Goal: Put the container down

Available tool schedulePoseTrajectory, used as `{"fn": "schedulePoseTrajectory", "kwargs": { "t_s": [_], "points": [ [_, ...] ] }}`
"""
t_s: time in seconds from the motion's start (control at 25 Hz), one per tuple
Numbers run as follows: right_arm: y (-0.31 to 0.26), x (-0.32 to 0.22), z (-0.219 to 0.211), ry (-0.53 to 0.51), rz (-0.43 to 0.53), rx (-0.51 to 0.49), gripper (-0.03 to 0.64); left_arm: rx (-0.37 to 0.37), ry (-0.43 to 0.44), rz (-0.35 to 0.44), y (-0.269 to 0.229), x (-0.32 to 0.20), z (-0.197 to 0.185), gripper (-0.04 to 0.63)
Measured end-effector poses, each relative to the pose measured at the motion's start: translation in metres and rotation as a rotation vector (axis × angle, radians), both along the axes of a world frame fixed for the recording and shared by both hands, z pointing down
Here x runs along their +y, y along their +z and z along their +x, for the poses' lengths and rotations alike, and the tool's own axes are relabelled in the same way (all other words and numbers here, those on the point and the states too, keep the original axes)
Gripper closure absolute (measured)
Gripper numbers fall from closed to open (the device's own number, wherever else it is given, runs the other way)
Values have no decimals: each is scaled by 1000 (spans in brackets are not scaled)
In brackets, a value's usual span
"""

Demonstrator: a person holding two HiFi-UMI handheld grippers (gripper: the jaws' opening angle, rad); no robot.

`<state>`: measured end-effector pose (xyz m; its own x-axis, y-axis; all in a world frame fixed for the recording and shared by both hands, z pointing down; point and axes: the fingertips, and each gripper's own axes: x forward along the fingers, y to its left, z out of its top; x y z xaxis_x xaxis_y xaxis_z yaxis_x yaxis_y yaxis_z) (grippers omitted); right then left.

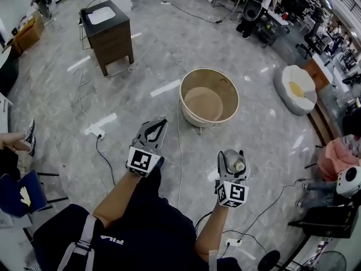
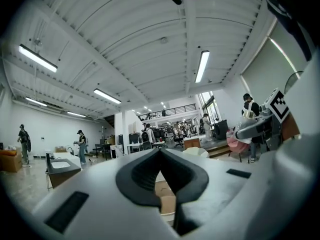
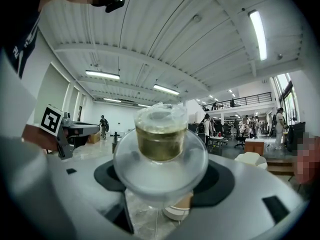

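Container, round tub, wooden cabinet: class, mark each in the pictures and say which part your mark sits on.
container [image 3: 161, 141], right gripper view, on its amber side wall.
round tub [image 1: 227, 95], head view, on its inner wall.
wooden cabinet [image 1: 114, 45], head view, on its dark side panel.

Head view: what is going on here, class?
A person holds a gripper in each hand above the floor. The right gripper is shut on a clear container, held in the air, not yet put down. The left gripper is shut and empty. A round tub stands ahead.
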<state>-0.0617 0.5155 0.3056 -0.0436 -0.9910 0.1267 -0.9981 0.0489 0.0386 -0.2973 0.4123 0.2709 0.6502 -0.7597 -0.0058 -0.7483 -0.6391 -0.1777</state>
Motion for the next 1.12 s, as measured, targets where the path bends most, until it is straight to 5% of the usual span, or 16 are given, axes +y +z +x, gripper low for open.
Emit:
{"fn": "schedulePoseTrajectory", "kwargs": {
  "t_s": [0.24, 0.6, 0.92, 1.12],
  "points": [
    [-9, -87, 14, 16, 3, 6, 262, 114, 41, 32, -15, -86, 4, 571],
    [-26, -200, 20, 82, 31, 11, 262, 127, 131, 70, -30, -217, 19, 571],
    [-30, -234, 28, 122, 24, 30, 262, 74, 284, 21, -13, -256, 57, 571],
    [-28, -240, 50, 142, 35, 11, 262, 56, 309, 5, -8, -261, 86, 571]
  ]
}}
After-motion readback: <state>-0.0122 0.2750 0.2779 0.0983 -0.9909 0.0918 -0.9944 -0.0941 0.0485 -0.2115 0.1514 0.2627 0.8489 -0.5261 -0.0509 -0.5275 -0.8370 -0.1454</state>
